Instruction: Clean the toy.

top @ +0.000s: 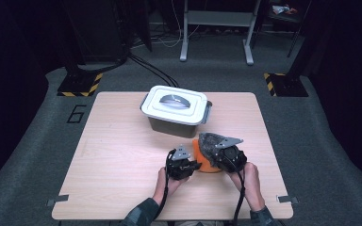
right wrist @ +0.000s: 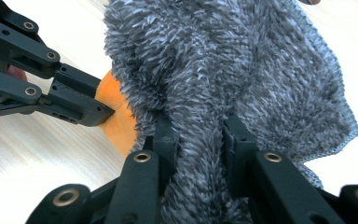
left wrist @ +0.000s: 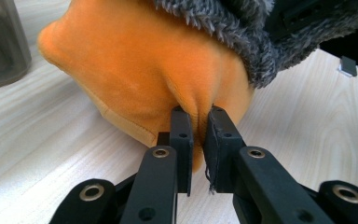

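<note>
The table (top: pixel 122 155) is a light wood-grain surface standing on grey carpet. A black numeral 6 (top: pixel 77 113) is marked on the carpet off its far left corner.

Near the far edge of the table, at centre, stands a grey storage box (top: pixel 172 123) closed by a white lid (top: pixel 174 104) with a latch at each end. In the left gripper view its wall shows at the upper left, well apart from the jaws.

The work item is a two-part soft object lying on the table in front of the box, between the two grippers: an orange plush piece (top: pixel 203 157) with a grey fuzzy fabric (top: pixel 210 140) over its far right side. In the left gripper view the orange plush piece (left wrist: pixel 140 70) rests on the table with the grey fuzzy fabric (left wrist: pixel 233 32) draped over its top. In the right gripper view the grey fuzzy fabric (right wrist: pixel 242 70) covers most of the orange plush piece (right wrist: pixel 116 112).

The right gripper (top: pixel 227 154) is held at the near right side of the object. Its jaws (right wrist: pixel 198 140) are pinching a thick fold of the grey fuzzy fabric.

The left gripper (top: pixel 181 164) is held at the near left side of the object. Its jaws (left wrist: pixel 198 121) are pressed nearly together, pinching a small fold of the orange plush piece.
</note>
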A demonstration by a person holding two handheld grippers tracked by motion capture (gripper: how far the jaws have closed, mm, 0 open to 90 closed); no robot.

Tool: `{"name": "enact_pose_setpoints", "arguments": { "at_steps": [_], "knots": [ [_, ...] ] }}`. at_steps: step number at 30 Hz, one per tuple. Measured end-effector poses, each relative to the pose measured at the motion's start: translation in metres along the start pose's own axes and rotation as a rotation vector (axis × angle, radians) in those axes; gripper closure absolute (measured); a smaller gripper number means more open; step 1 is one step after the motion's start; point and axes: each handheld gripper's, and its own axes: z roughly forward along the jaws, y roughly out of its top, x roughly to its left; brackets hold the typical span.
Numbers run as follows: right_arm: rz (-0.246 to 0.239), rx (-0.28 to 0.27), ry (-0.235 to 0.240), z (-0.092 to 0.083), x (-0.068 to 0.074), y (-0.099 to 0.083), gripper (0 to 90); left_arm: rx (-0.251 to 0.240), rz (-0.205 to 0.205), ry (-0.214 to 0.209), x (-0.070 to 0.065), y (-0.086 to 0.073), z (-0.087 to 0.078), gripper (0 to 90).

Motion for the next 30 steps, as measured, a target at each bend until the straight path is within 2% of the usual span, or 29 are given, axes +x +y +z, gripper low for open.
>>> {"name": "enact_pose_setpoints", "arguments": {
  "at_steps": [3,6,9,20,30],
  "knots": [
    [-0.002,0.004,0.002,0.000,-0.004,-0.001,71.1,-0.004,-0.001,0.002,-0.001,0.000,0.001,82.3],
    [0.026,0.011,-0.005,-0.001,-0.006,-0.003,71.1,-0.002,0.002,0.004,0.000,0.000,0.001,82.4],
    [0.032,0.004,-0.014,-0.002,-0.012,-0.007,71.1,-0.002,0.003,0.002,0.000,-0.001,0.001,82.3],
    [0.131,0.023,-0.031,0.000,-0.036,-0.025,70.7,-0.007,0.017,-0.003,0.001,-0.004,0.001,82.3],
    [0.182,0.047,-0.034,0.009,-0.052,-0.037,70.8,-0.004,0.012,-0.004,0.001,-0.004,0.002,82.3]
  ]
}}
